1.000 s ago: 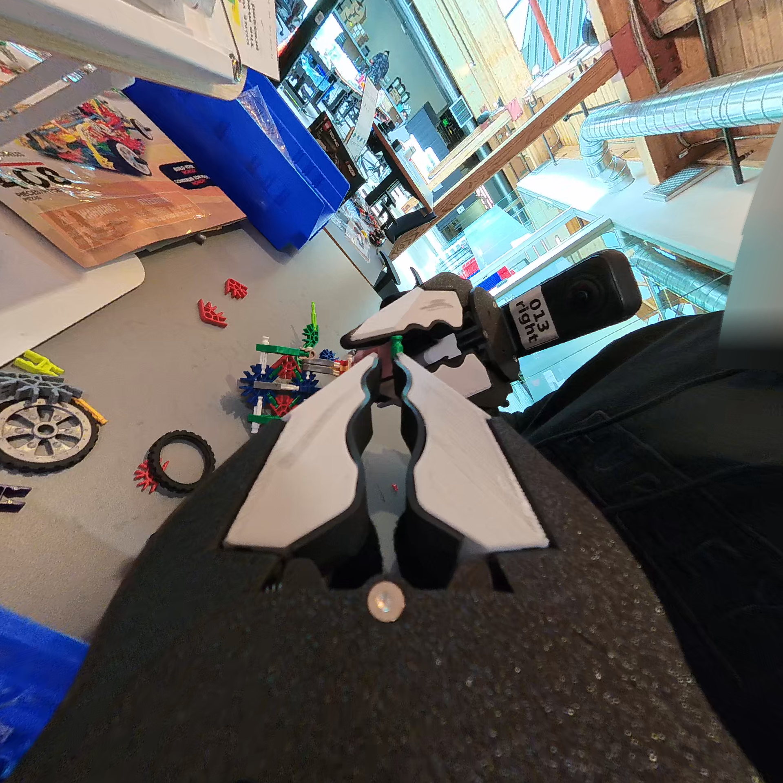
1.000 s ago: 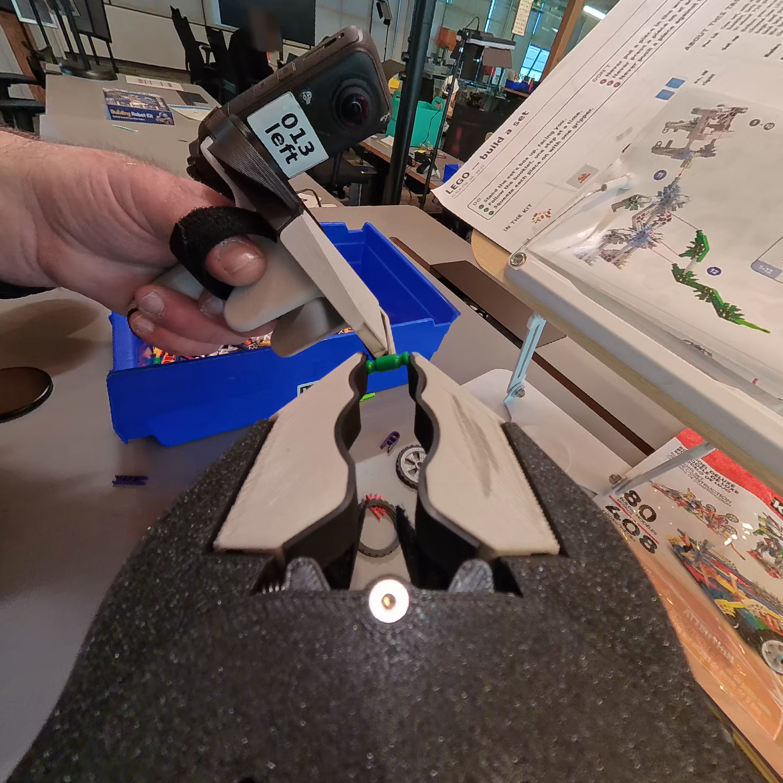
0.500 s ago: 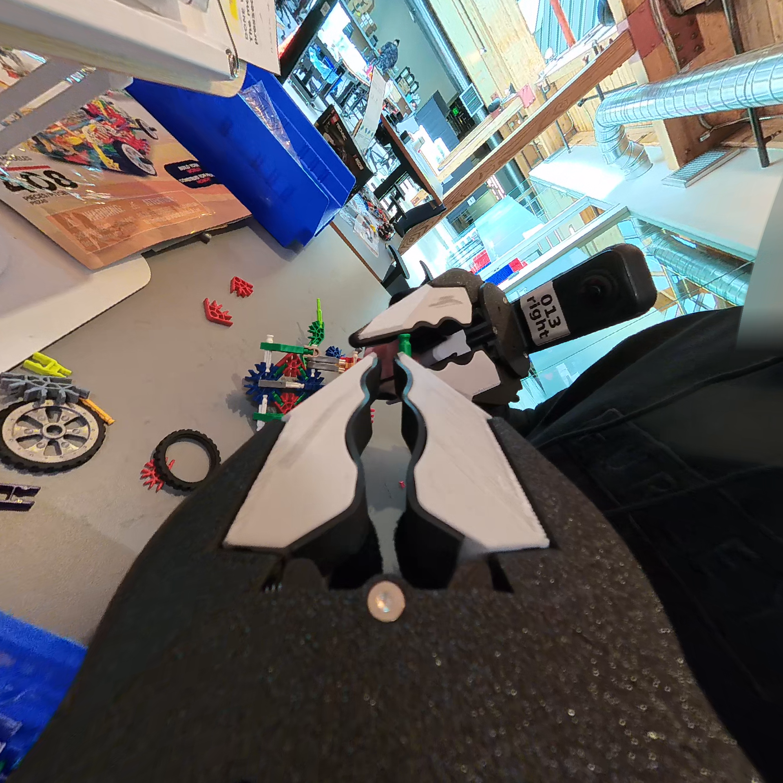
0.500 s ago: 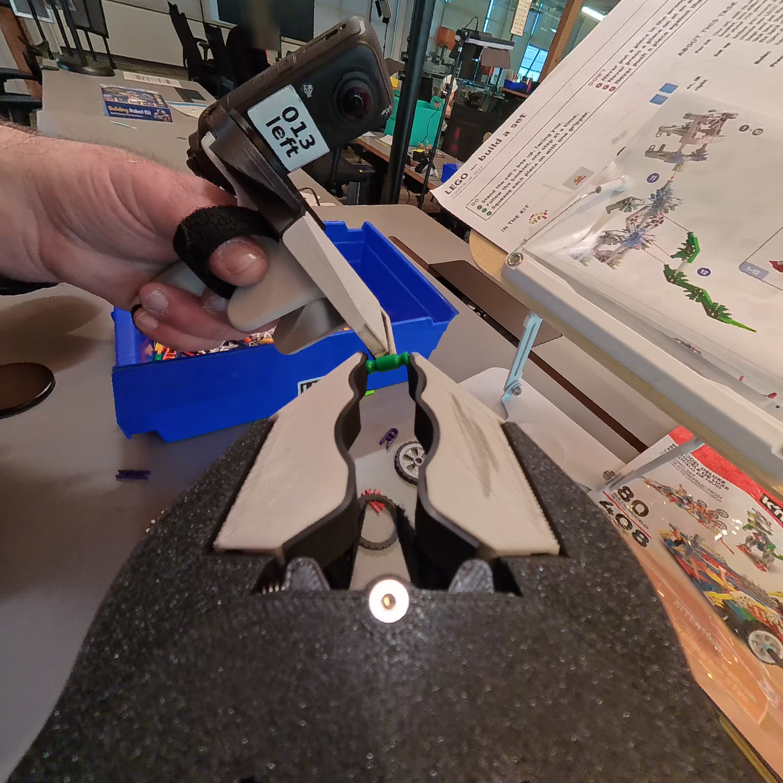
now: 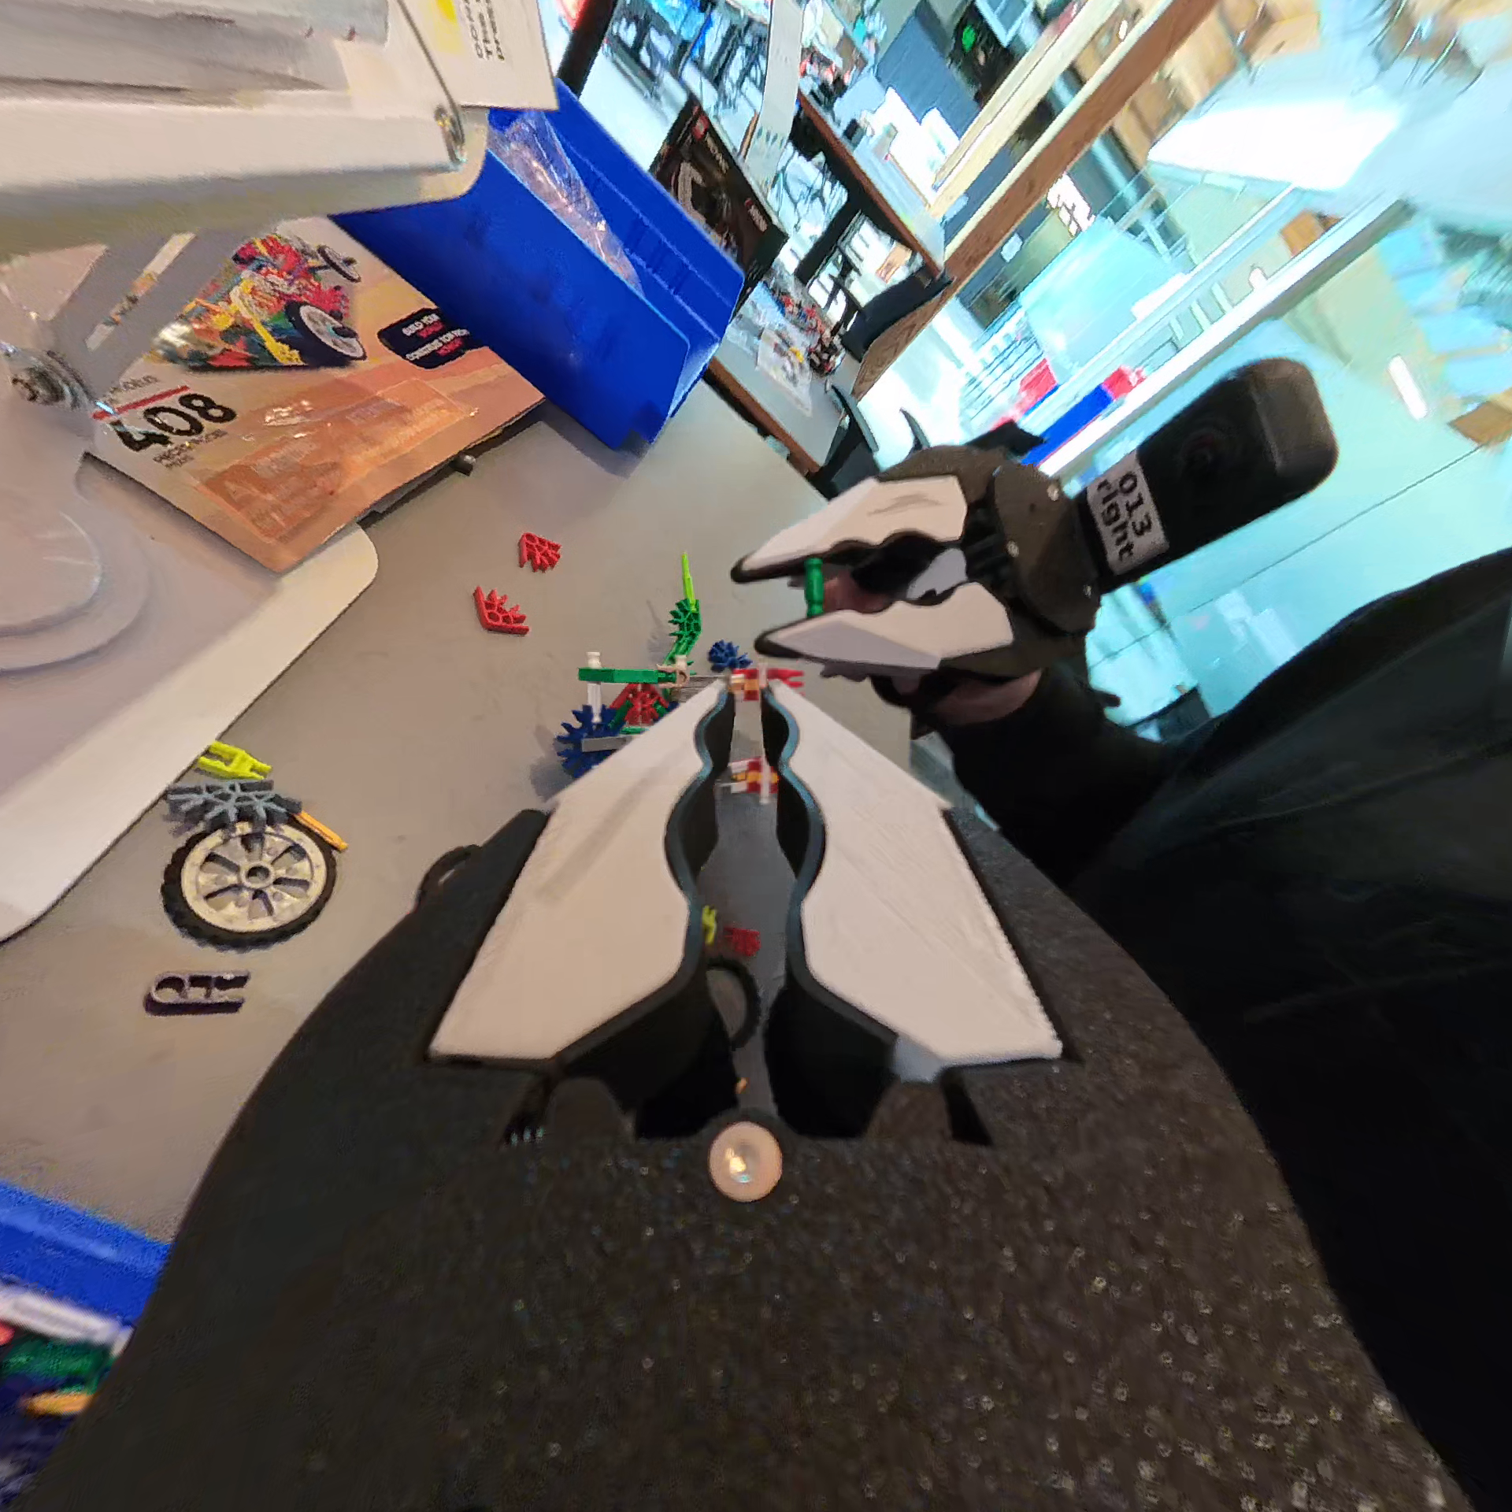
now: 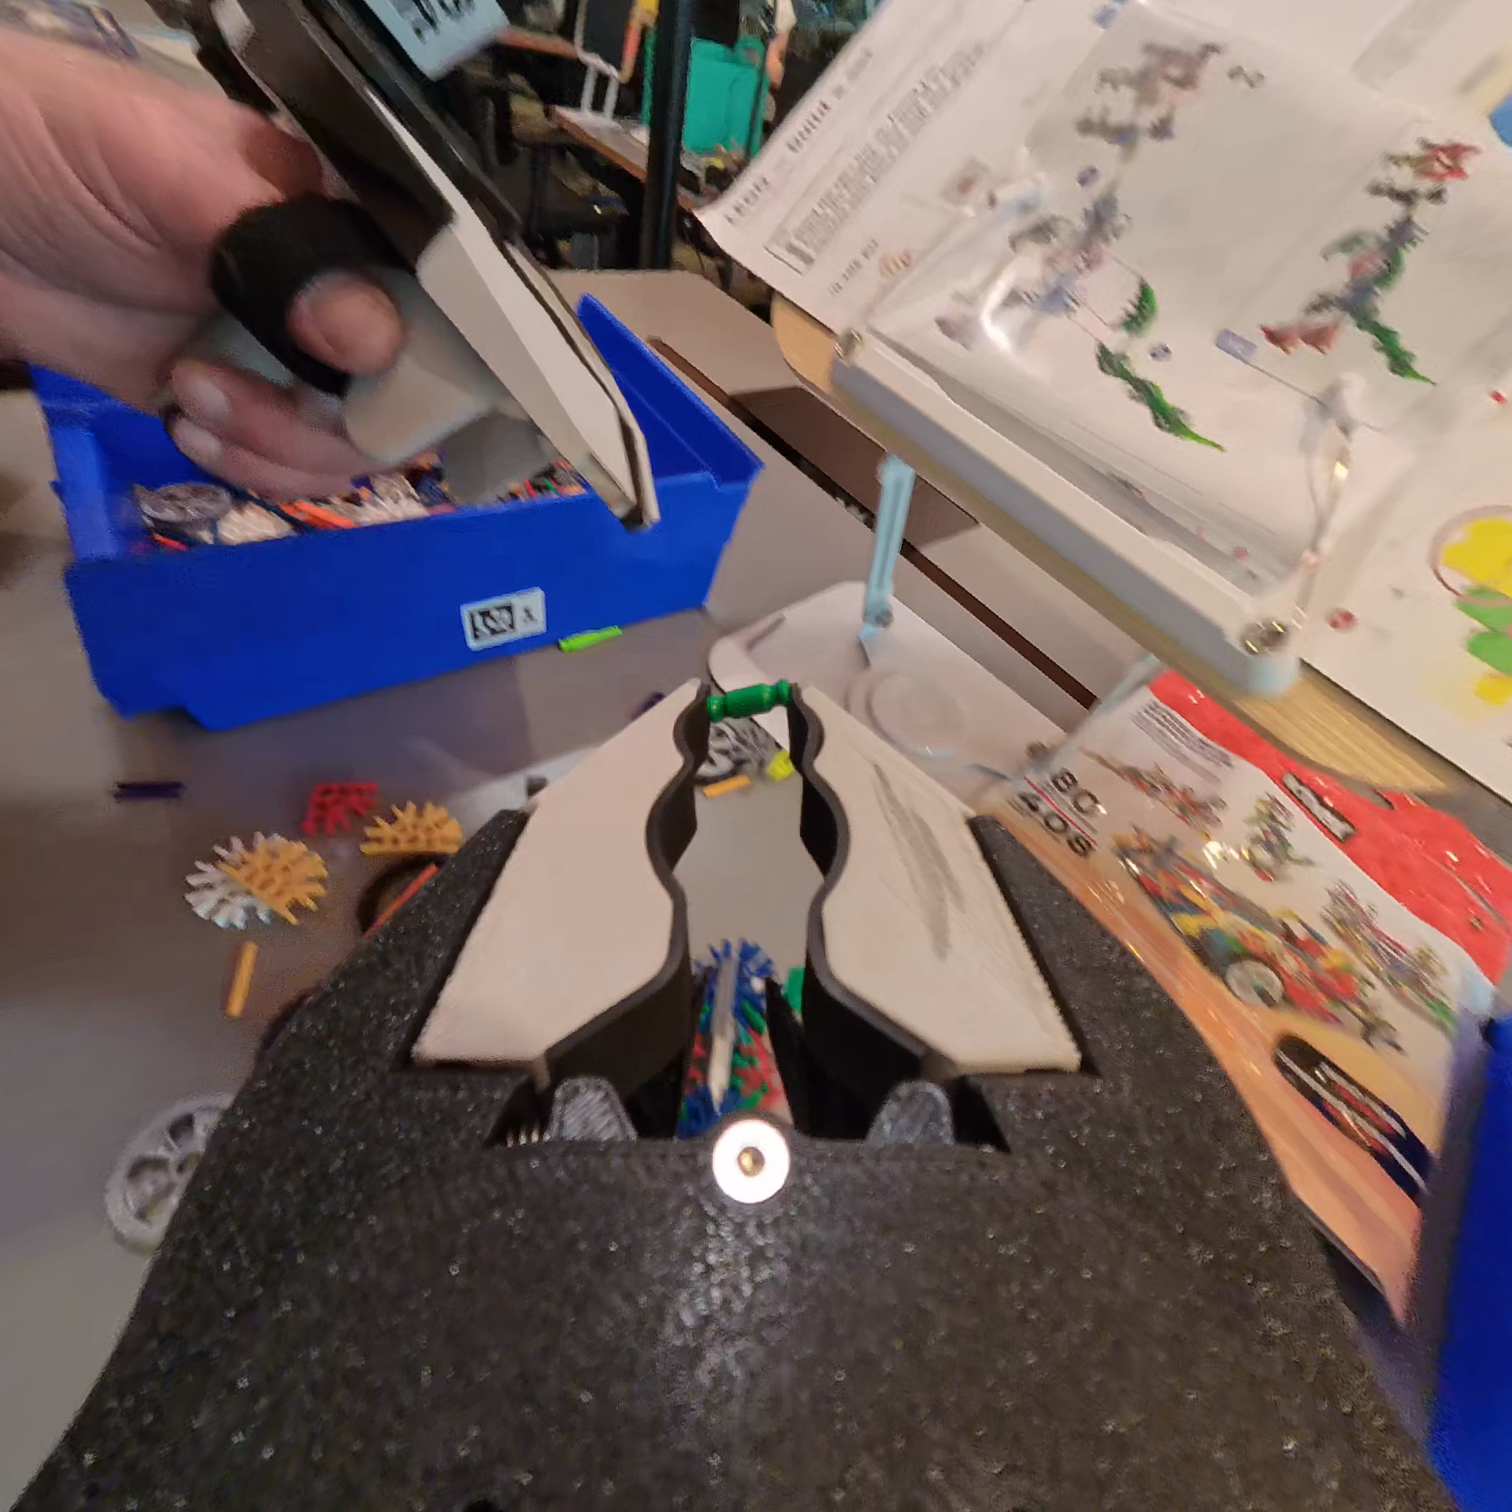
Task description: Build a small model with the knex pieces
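My right gripper (image 6: 746,705) is shut on a short green rod (image 6: 749,702), held crosswise between its fingertips above the table. It also shows in the left wrist view (image 5: 749,609), with the green rod (image 5: 812,585) upright between its fingers. My left gripper (image 5: 744,691) has its fingers nearly together and holds nothing; it hangs over a multi-colour rod-and-connector assembly (image 5: 638,704) on the grey table. In the right wrist view the left gripper (image 6: 642,511), held by a hand, is up and to the left, apart from the rod. The assembly (image 6: 728,1014) lies under my right gripper.
A blue bin of parts (image 6: 393,589) stands at the left and another blue bin (image 5: 564,270) at the far side. An instruction stand (image 6: 1104,245) and a printed box sheet (image 6: 1227,884) are at the right. A wheel (image 5: 249,879), red connectors (image 5: 501,609) and yellow connectors (image 6: 262,875) lie loose. The grippers' ends are close to 5 centimeters from one another. Both grippers' tips are roughly 20 centimeters from the wheel (image 5: 249,879).
The left gripper's tips were at the green rod's end; now the two grippers have drawn apart. The right gripper has dropped lower over the table, with the rod still in it.
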Action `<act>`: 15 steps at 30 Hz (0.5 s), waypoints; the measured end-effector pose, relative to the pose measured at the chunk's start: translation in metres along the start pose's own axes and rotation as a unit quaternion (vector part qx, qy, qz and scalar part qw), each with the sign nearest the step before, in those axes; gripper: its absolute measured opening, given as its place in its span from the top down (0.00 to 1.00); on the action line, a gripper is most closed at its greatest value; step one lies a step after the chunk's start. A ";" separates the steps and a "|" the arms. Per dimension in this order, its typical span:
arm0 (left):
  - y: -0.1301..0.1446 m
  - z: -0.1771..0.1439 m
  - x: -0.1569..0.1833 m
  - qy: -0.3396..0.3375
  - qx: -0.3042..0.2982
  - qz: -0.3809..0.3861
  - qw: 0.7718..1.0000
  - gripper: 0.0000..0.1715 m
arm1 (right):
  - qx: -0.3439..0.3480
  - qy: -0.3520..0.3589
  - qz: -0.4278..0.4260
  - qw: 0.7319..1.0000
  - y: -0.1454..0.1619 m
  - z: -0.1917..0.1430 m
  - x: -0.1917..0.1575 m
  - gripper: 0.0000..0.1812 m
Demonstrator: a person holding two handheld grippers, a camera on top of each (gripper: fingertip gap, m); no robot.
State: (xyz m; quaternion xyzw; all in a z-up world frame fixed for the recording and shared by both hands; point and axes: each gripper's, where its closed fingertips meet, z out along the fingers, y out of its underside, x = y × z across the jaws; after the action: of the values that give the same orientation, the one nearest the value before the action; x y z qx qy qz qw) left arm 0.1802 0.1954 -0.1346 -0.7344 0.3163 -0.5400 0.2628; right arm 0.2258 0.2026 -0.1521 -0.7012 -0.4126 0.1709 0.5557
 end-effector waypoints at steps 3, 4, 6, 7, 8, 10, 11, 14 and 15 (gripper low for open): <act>0.000 0.014 -0.003 -0.008 -0.035 0.033 0.999 0.97 | -0.040 0.026 0.001 0.999 0.025 -0.015 0.028 0.90; 0.000 0.020 -0.005 -0.010 -0.048 0.042 0.998 0.97 | -0.053 0.033 0.002 0.998 0.033 -0.020 0.037 0.90; 0.002 0.033 -0.010 -0.016 -0.077 0.060 0.995 0.97 | -0.083 0.040 -0.004 0.996 0.049 -0.027 0.051 0.90; 0.003 0.040 -0.013 -0.022 -0.091 0.069 0.993 0.97 | -0.096 0.048 -0.013 0.994 0.055 -0.030 0.058 0.90; 0.004 0.047 -0.016 -0.027 -0.106 0.081 0.991 0.97 | -0.108 0.049 -0.019 0.993 0.061 -0.031 0.063 0.90; 0.005 0.061 -0.024 -0.039 -0.133 0.106 0.985 0.97 | -0.132 0.040 -0.028 0.990 0.073 -0.031 0.070 0.90; 0.006 0.068 -0.028 -0.045 -0.145 0.116 0.982 0.97 | -0.144 0.035 -0.034 0.988 0.080 -0.030 0.073 0.90; 0.011 0.087 -0.045 -0.066 -0.187 0.144 0.969 0.97 | -0.188 0.002 -0.046 0.981 0.103 -0.024 0.074 0.90; 0.013 0.092 -0.052 -0.076 -0.202 0.157 0.964 0.96 | -0.196 -0.009 -0.050 0.979 0.108 -0.021 0.073 0.90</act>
State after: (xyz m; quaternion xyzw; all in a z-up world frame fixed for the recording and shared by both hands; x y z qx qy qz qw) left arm 0.2544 0.2297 -0.2019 -0.7523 0.5087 -0.3599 0.2139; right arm 0.3267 0.2402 -0.2291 -0.7738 -0.4772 0.0649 0.4114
